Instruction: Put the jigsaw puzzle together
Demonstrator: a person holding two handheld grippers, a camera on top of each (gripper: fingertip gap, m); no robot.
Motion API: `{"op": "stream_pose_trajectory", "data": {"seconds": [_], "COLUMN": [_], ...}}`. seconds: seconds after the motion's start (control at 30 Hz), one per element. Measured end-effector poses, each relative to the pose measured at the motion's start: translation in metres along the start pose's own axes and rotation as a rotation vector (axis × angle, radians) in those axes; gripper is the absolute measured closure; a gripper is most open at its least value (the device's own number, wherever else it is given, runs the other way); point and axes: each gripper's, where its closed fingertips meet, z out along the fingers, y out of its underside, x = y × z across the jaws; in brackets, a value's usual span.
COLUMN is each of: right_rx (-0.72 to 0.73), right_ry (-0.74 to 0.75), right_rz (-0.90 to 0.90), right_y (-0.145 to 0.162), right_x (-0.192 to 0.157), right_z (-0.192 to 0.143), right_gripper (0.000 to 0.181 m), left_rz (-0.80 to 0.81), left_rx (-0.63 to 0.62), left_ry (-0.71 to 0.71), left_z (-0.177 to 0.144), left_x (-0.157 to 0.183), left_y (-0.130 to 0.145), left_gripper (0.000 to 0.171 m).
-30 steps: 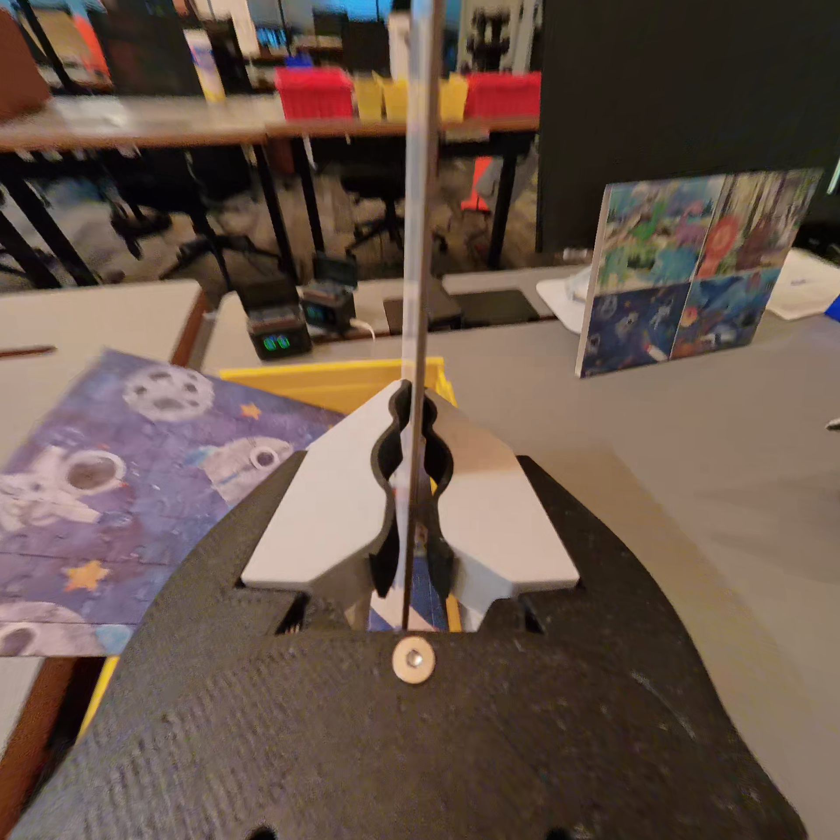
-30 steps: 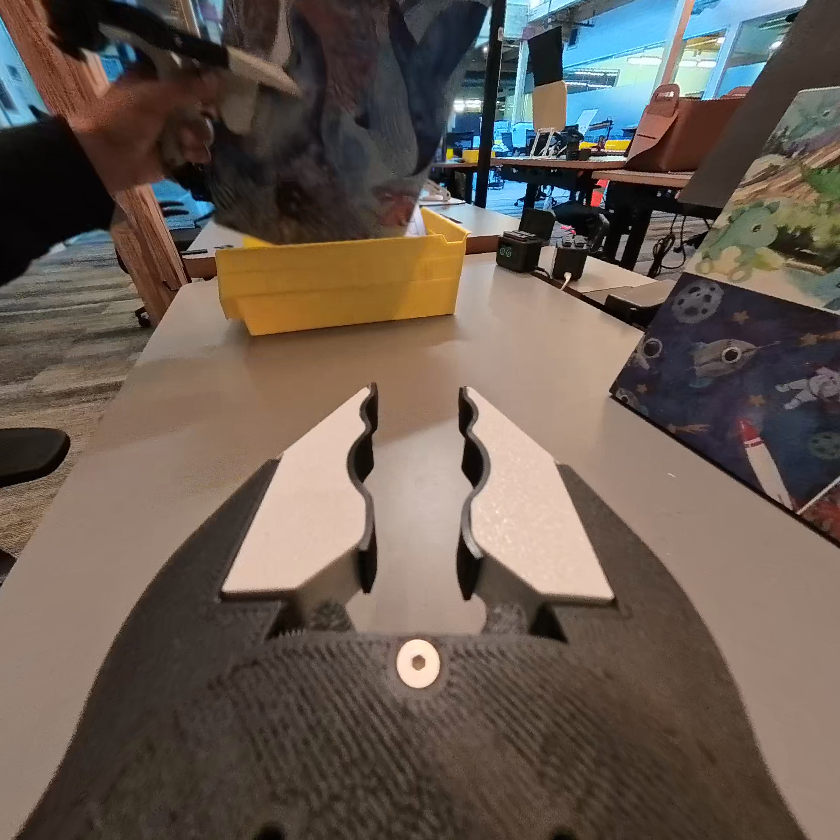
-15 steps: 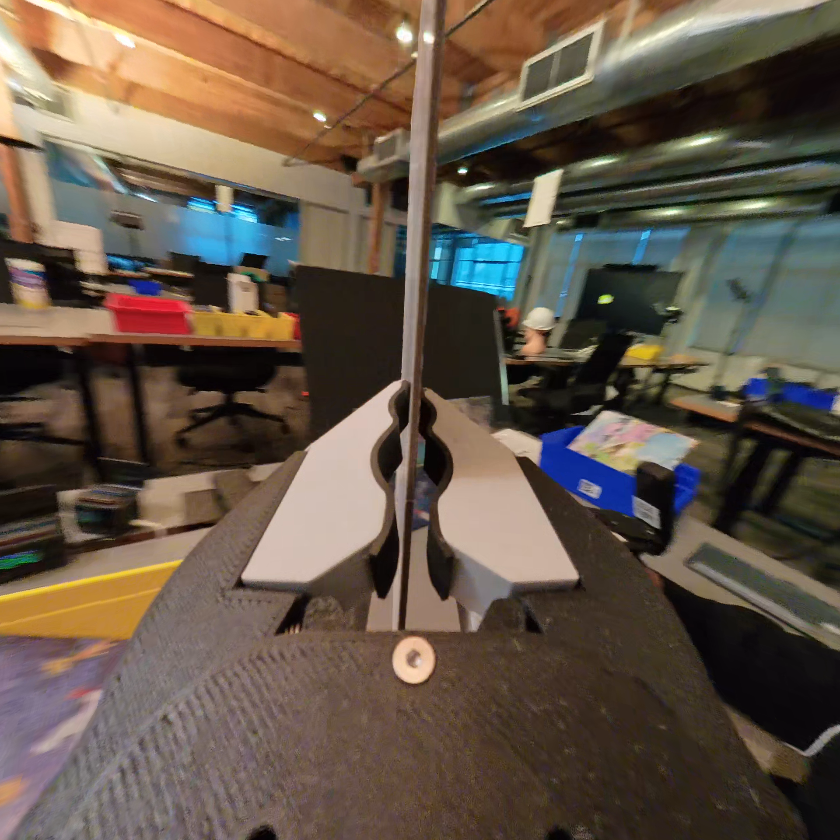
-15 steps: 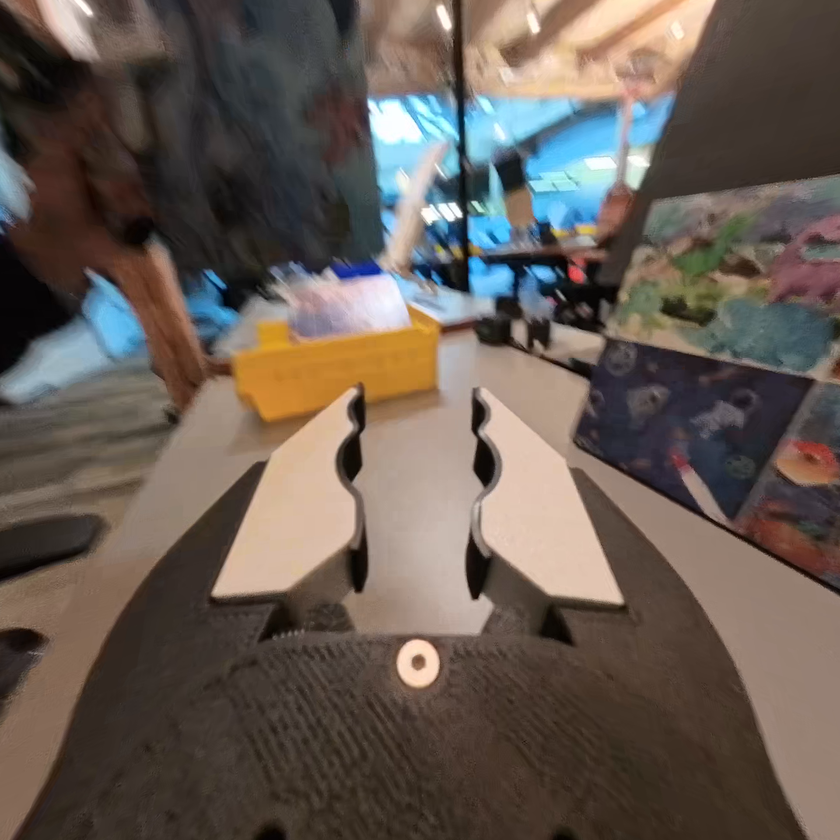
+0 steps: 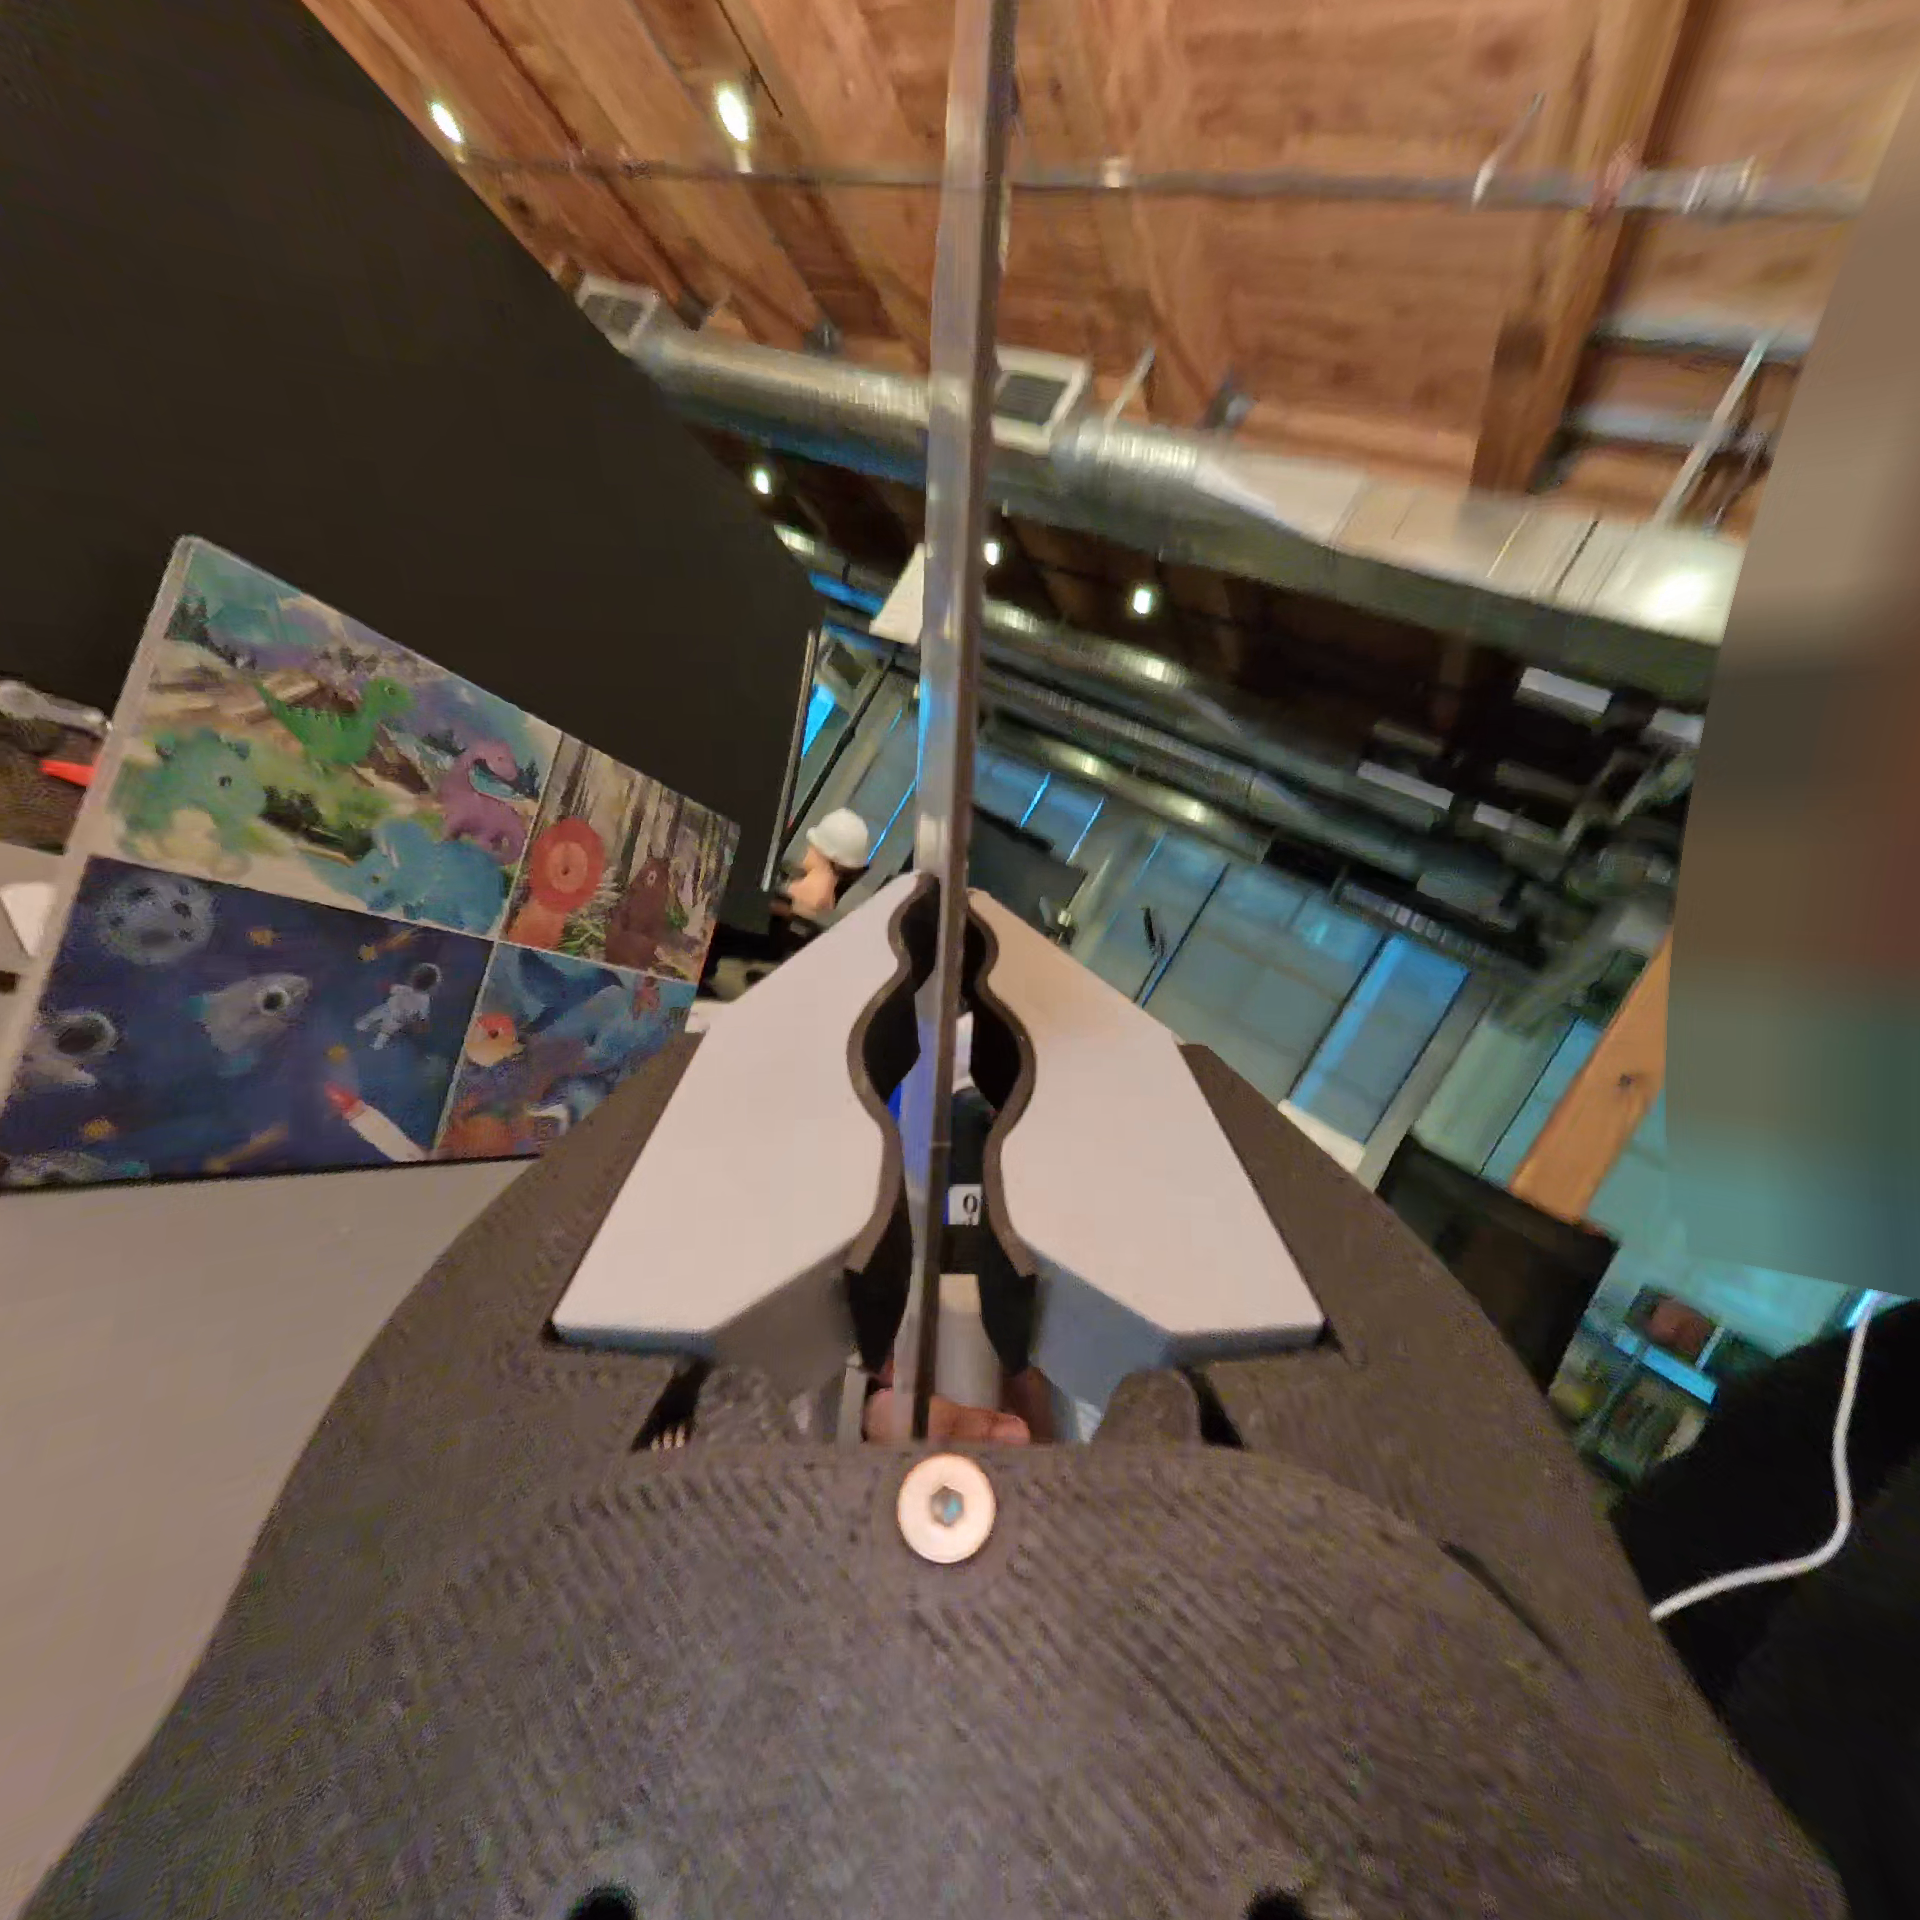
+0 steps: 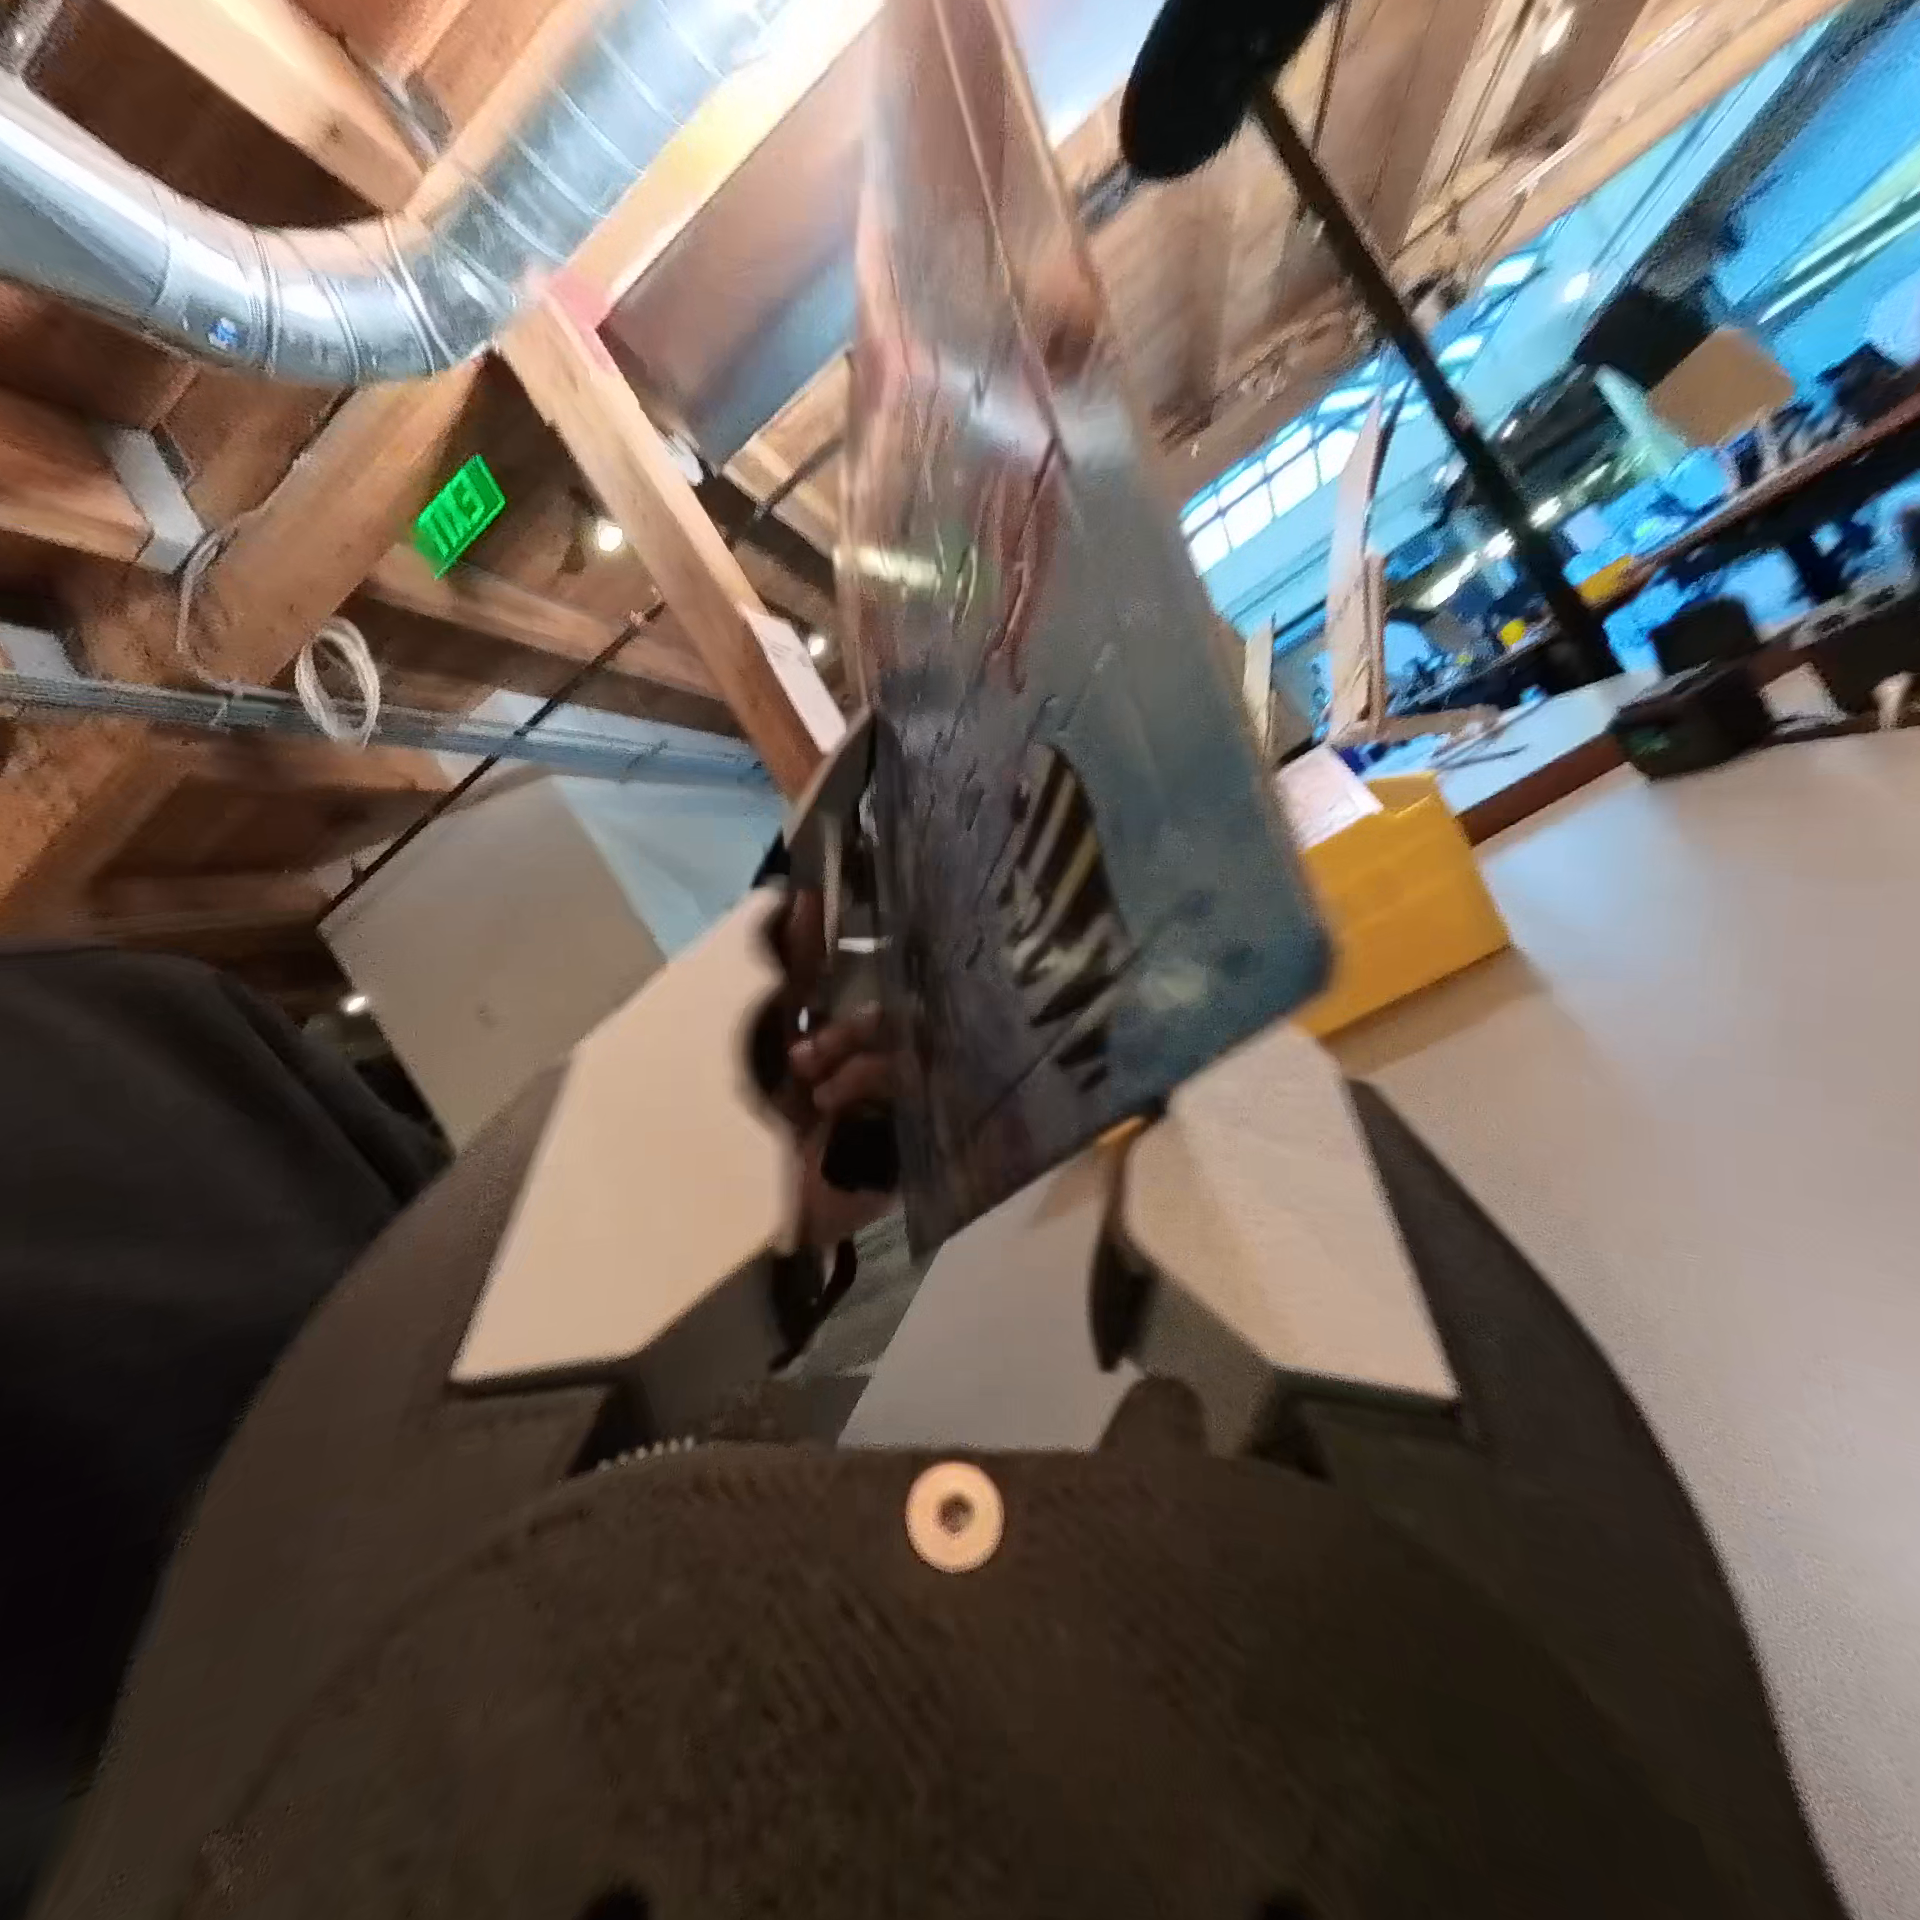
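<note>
My left gripper (image 5: pixel 940 894) is shut on a thin puzzle board (image 5: pixel 961 520), seen edge-on and rising straight up in the left wrist view. In the right wrist view the same board (image 6: pixel 1039 779) shows its blurred dark-blue face, tilted, with its lower corner in the gap of my right gripper (image 6: pixel 997 997). The right gripper's jaws are wide apart and do not clamp the board. The left gripper's finger (image 6: pixel 831 810) and a hand show at the board's left edge. Loose puzzle pieces are not visible.
A picture box with four scenes (image 5: pixel 343 883) stands on the grey table (image 5: pixel 156 1351) to the left, against a black panel. A yellow bin (image 6: pixel 1392 894) sits on the table (image 6: pixel 1662 1039) behind the board. Both views tilt up toward the wooden ceiling. One gripper's finger ends stand about 12 cm off the other's.
The left gripper swung the board from above the yellow bin across toward the right gripper. Both views tilted upward. The board's corner now sits between the right gripper's open fingers.
</note>
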Motion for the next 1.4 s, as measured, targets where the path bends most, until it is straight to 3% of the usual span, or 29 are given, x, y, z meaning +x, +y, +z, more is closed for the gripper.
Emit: {"op": "stream_pose_trajectory", "data": {"seconds": [0.07,0.17,0.23,0.33,0.47,0.67,0.77,0.87,0.93,1.0,1.07,1.13,1.23,1.37,1.4], "right_rx": [0.076,0.113,0.077,0.123,0.200,0.098,0.078,0.088,0.107,0.137,0.174,0.208,0.248,0.275,0.277], "right_ry": [-0.025,-0.028,-0.007,-0.052,-0.082,0.000,0.036,0.044,0.023,-0.009,-0.039,-0.054,-0.041,-0.020,-0.019], "right_rz": [-0.018,0.027,-0.016,0.001,0.048,-0.060,-0.094,-0.088,-0.086,-0.096,-0.113,-0.129,-0.149,-0.148,-0.147], "right_y": [-0.021,-0.043,-0.045,-0.056,-0.070,-0.067,-0.064,-0.061,-0.062,-0.065,-0.069,-0.071,-0.072,-0.070,-0.070], "right_x": [-0.003,-0.001,0.000,-0.007,-0.006,-0.001,0.005,0.012,0.010,0.002,-0.007,-0.015,-0.024,-0.030,-0.031], "right_z": [-0.015,-0.031,-0.035,-0.041,-0.054,-0.060,-0.065,-0.069,-0.070,-0.072,-0.073,-0.074,-0.075,-0.076,-0.076], "right_gripper": [0.179,0.178,0.180,0.181,0.181,0.181,0.181,0.181,0.181,0.181,0.181,0.181,0.181,0.181,0.181], "left_rz": [-0.068,-0.076,-0.051,-0.065,-0.115,0.014,0.210,0.373,0.358,0.282,0.173,0.036,-0.103,-0.221,-0.222], "left_rx": [0.005,-0.120,-0.161,-0.123,-0.073,-0.188,-0.210,-0.146,-0.105,-0.141,-0.260,-0.351,-0.371,-0.337,-0.331], "left_ry": [-0.003,-0.012,-0.042,-0.092,-0.166,-0.345,-0.489,-0.743,-0.902,-1.002,-1.139,-1.208,-1.147,-0.953,-0.954], "left_z": [0.001,0.002,-0.003,-0.018,-0.047,-0.094,-0.131,-0.189,-0.232,-0.267,-0.304,-0.325,-0.322,-0.298,-0.299], "left_x": [-0.008,-0.018,-0.025,-0.036,-0.050,-0.056,-0.059,-0.079,-0.100,-0.131,-0.177,-0.210,-0.237,-0.246,-0.250], "left_y": [0.012,0.039,0.045,0.036,0.026,0.030,-0.005,-0.078,-0.125,-0.150,-0.150,-0.141,-0.132,-0.133,-0.134], "left_gripper": [0.171,0.170,0.158,0.138,0.126,0.116,0.116,0.117,0.109,0.095,0.069,0.084,0.088,0.087,0.098]}}
